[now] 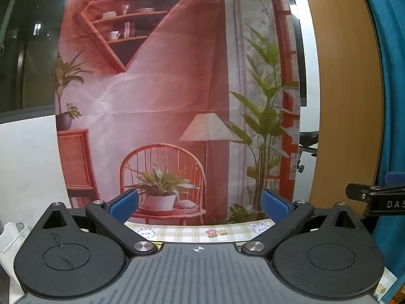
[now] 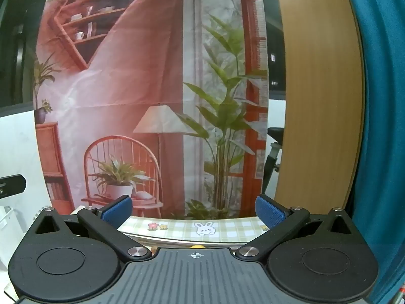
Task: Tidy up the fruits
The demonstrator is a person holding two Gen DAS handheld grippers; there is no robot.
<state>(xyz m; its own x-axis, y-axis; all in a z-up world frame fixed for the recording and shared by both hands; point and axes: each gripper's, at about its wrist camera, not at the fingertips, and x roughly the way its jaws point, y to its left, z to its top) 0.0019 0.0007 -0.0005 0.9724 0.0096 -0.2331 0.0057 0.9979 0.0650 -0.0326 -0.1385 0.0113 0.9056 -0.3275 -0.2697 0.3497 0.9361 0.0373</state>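
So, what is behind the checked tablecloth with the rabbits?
Behind the tablecloth hangs a printed backdrop of a red room, with a wooden panel and a blue curtain to its right. The gripper's body hides the near table; only a yellow sliver shows.

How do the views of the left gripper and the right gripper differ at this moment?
The left gripper shows a black clamp at its right edge; the right gripper shows none. A small yellow thing peeks below the right gripper only. Both are open, empty, over the checked tablecloth.
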